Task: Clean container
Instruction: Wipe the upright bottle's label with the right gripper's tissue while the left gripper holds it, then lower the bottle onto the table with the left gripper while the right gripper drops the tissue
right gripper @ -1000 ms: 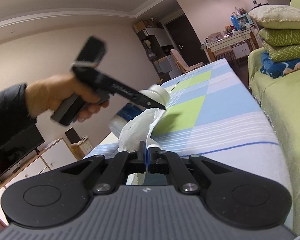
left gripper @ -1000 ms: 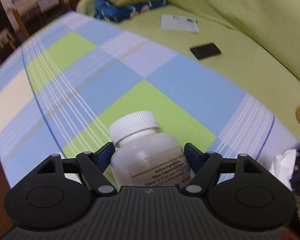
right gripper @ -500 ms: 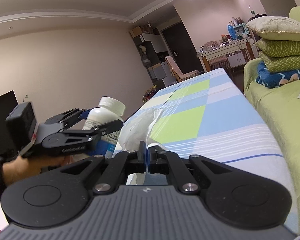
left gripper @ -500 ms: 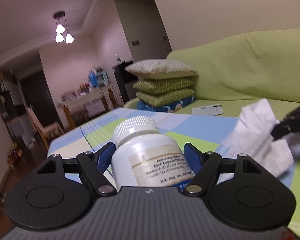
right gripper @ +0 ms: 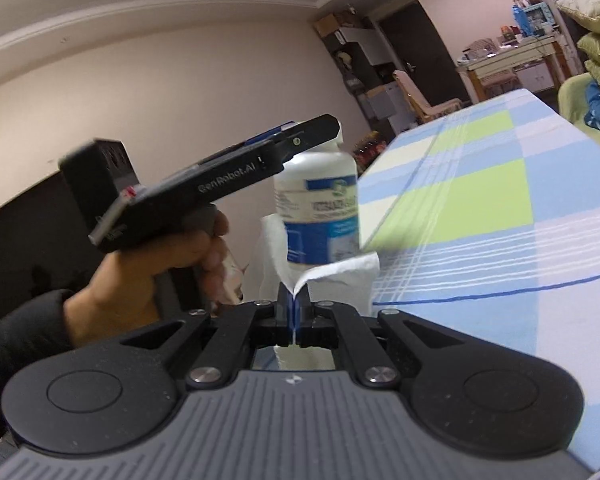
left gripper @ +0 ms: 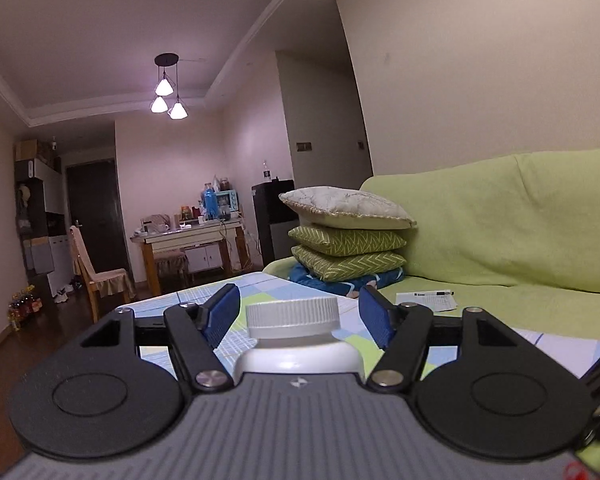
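Left gripper [left gripper: 298, 316], black with blue pads, is clenched on the white plastic supplement bottle with a ribbed white cap [left gripper: 292, 316], which is held upright in the air above the near left edge of the blue, green and white checked tablecloth [right gripper: 500, 208]; its body bears the marking "GenRobot.AI" in the right wrist view. Right gripper [right gripper: 294, 312] is pinched tight on a crumpled white paper tissue [right gripper: 340, 276], which touches the bottle's base. A blue and white label wraps the bottle, its lettering too blurred to read. Far right, stacked green cushions [left gripper: 348, 256] sit on a green-covered sofa [left gripper: 520, 240], near a printed sheet with a pen [left gripper: 428, 300].
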### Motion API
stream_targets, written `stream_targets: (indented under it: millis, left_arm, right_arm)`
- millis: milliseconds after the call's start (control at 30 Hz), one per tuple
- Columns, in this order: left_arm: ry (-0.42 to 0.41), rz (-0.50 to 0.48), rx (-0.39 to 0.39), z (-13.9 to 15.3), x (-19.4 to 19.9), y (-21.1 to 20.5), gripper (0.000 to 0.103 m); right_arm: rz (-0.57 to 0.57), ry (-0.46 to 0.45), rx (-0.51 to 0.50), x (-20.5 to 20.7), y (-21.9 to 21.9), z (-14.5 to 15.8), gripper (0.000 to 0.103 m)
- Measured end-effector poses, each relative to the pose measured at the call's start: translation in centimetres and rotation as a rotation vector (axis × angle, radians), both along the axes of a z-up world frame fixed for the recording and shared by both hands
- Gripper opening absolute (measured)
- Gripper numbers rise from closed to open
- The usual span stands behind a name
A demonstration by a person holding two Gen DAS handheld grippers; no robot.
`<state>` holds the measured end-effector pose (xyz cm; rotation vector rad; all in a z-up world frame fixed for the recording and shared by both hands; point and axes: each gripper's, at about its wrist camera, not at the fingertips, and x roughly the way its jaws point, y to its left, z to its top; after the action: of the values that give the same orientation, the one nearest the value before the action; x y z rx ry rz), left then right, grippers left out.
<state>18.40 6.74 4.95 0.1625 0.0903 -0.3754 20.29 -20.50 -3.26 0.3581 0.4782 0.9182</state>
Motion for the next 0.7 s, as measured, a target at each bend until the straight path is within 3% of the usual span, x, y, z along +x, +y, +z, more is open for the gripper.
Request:
stream_targets:
  millis: [133,400,700]
  left_arm:
    - [0.051,0.000,0.023,-0.9,0.6,0.2,0.067]
    - [0.052,-0.002,0.027,-1.3,0.2,0.6,0.067]
    - [0.070,0.019,-0.034,-1.6,-1.8,2.4,0.067]
  right_arm:
    - [0.000,0.007,0.000,0.2,0.2,-0.3,0.000]
    - [-0.040,-0.016,-0.019,1.0,1.1,-0.1,0.000]
    - [-0.128,-0.043,-0.040,2.2,-0.3,0.8,0.000]
